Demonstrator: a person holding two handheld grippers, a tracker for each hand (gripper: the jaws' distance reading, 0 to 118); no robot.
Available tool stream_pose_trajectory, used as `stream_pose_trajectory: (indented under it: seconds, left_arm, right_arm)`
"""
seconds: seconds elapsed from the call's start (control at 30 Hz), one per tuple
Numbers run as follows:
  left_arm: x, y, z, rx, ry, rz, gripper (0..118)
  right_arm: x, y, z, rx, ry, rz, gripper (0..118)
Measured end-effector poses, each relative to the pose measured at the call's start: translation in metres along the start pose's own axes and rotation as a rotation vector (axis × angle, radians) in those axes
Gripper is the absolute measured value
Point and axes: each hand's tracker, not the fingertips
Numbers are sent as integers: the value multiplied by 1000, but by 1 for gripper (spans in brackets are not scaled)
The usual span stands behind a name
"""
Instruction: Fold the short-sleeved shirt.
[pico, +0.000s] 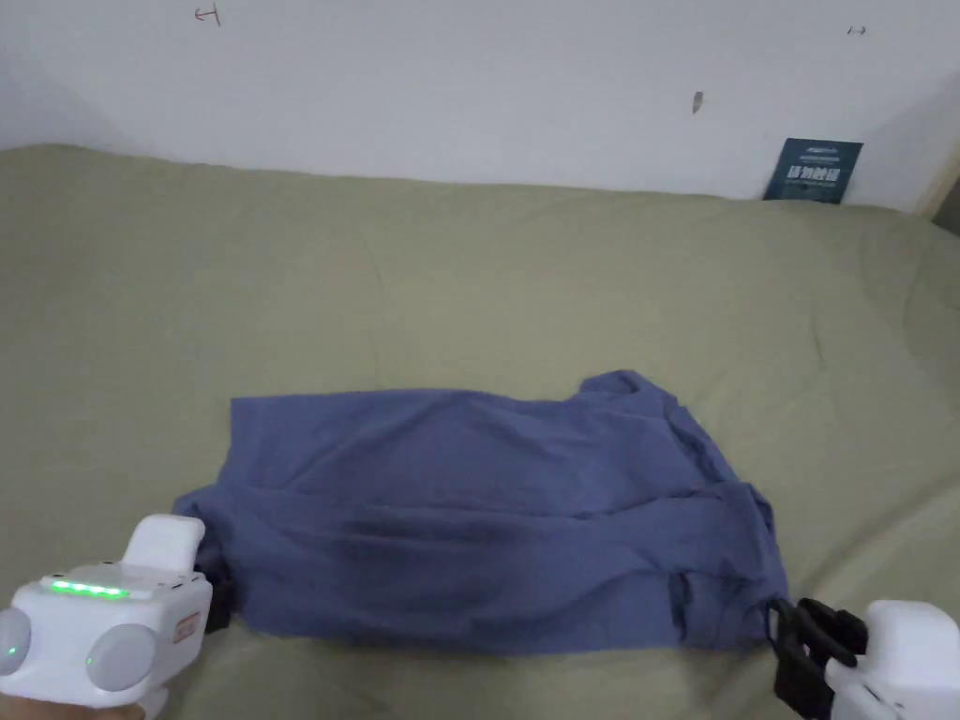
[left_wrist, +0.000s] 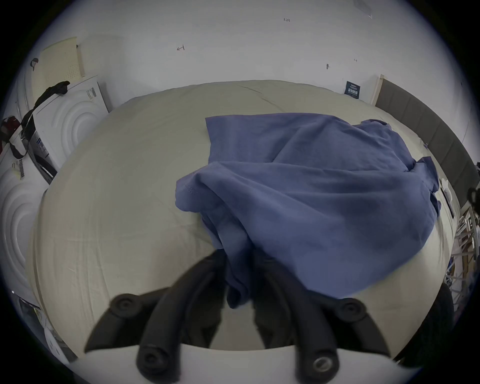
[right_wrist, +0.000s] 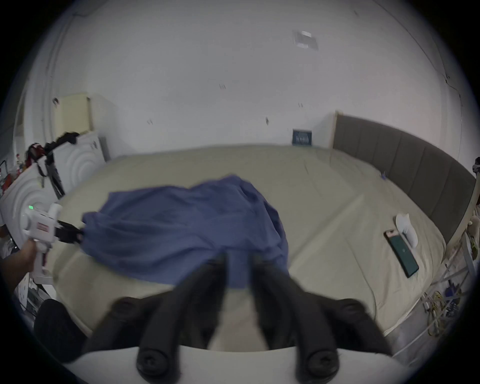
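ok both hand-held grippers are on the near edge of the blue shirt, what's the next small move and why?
Probably lift both ends together and carry the near edge toward the far edge. The left hand-held gripper and right hand-held gripper each pinch a near end of the blue short-sleeved shirt, which lies spread sideways on the bed with its front half already loosely bunched.

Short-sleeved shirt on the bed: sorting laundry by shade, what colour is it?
Plain dusty blue short-sleeved cloth shirt, no pattern; clearest in the head view.

A bedroom: wide bed (right_wrist: 337, 207) (padded headboard (right_wrist: 405, 166)) against white wall (right_wrist: 207, 78)
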Motion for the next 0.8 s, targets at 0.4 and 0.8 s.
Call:
stream_pose_trajectory:
  seconds: [0.4,0.8]
  left_arm:
    - [-11,10,16,-9,9,4,6]
    - [-44,39,81,57,-65,84,4]
  right_arm:
    - [25,-12,-126,-290,-6,-3,46]
    - [34,69,-39,-183,107,-45,10]
